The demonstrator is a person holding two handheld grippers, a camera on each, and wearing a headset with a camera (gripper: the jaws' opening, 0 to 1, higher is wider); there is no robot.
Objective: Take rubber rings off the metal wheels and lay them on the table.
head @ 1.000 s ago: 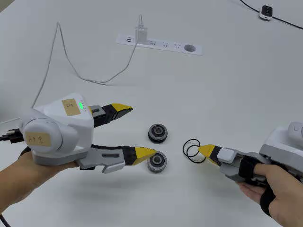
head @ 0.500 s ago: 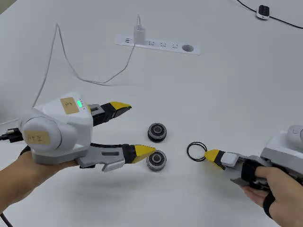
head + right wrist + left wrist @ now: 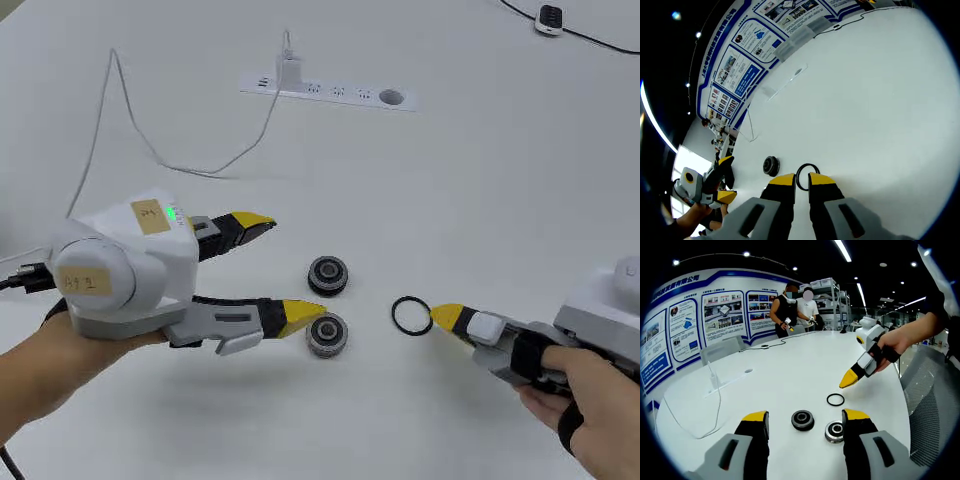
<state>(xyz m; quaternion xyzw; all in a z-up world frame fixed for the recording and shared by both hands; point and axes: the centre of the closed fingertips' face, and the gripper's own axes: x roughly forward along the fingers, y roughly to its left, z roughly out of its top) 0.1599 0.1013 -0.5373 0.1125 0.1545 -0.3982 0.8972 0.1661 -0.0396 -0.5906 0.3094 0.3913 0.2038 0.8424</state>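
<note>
The left gripper [image 3: 293, 266] has its jaws released and spread wide, lying level just above the bench [image 3: 480, 190]. One jaw tip sits just beside the near wheel [image 3: 327, 335], whose rim looks grey and metallic. The far wheel [image 3: 328, 273], with a dark rim, stands a little beyond the open gap. In the left gripper view both wheels lie just ahead of the two yellow tips.

The right gripper [image 3: 443, 318] has its jaws drawn close, with only a slim gap seen in its own view. The rubber ring [image 3: 410, 315] lies flat on the bench to the right of the wheels. Its near edge meets the jaw tips, and whether they pinch it cannot be told. Nothing lies between the ring and the wheels.

A left hand [image 3: 40, 360] and a right hand [image 3: 590, 405] hold the grippers. Farther back on the bench a white power strip [image 3: 335, 93] carries a plugged-in charger [image 3: 288, 72], and a white cable [image 3: 150, 152] loops from it toward the left edge. A black cable [image 3: 590, 40] crosses the far right corner.

The left gripper's body bears two tan stickers [image 3: 150, 214] with handwriting too small to read, and a green light [image 3: 172, 212]. Blue-and-white wall boards [image 3: 715, 315] carry print that is not legible.
</note>
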